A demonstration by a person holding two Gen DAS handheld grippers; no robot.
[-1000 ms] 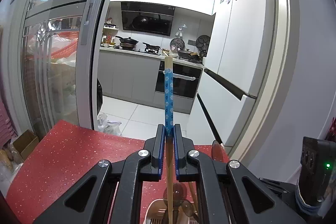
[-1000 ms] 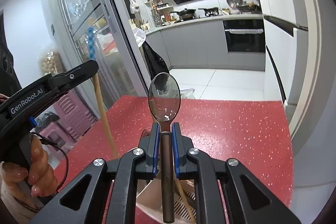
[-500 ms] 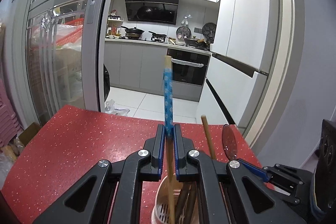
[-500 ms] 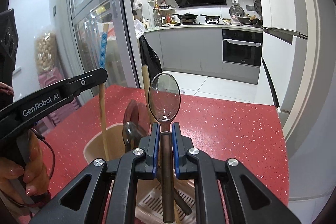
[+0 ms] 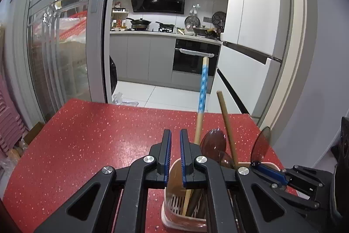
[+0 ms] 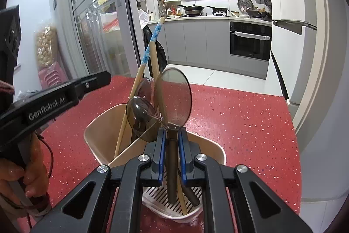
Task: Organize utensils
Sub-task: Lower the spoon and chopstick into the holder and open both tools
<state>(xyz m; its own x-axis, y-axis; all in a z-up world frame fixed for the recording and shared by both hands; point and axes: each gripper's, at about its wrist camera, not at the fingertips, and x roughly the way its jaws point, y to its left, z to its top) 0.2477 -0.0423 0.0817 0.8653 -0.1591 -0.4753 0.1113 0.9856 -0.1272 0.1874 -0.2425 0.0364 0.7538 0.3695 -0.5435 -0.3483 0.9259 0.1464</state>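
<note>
On the red speckled tabletop [image 5: 87, 145], well back from its far edge, stood a beige utensil holder [image 6: 104, 123] with a slotted floor. The right gripper [image 6: 172, 152] pinched the handle of a translucent brown spoon [image 6: 172, 97], bowl up, with the handle's lower end down at the slotted floor. Crowding just ahead of that bowl were two more brown spoons [image 6: 139, 115], a plain wooden chopstick [image 6: 156, 62] and a blue-wrapped chopstick [image 6: 150, 47], all leaning in the holder. The left gripper [image 5: 175, 156] hovered over the holder's left rim, its jaws drawn to a narrow slit with nothing in it and the blue-wrapped chopstick just to its right. A hand [image 6: 21, 178] gripped its handle. Beyond the far edge lay a glass sliding door [image 5: 61, 47] and a kitchen.
</note>
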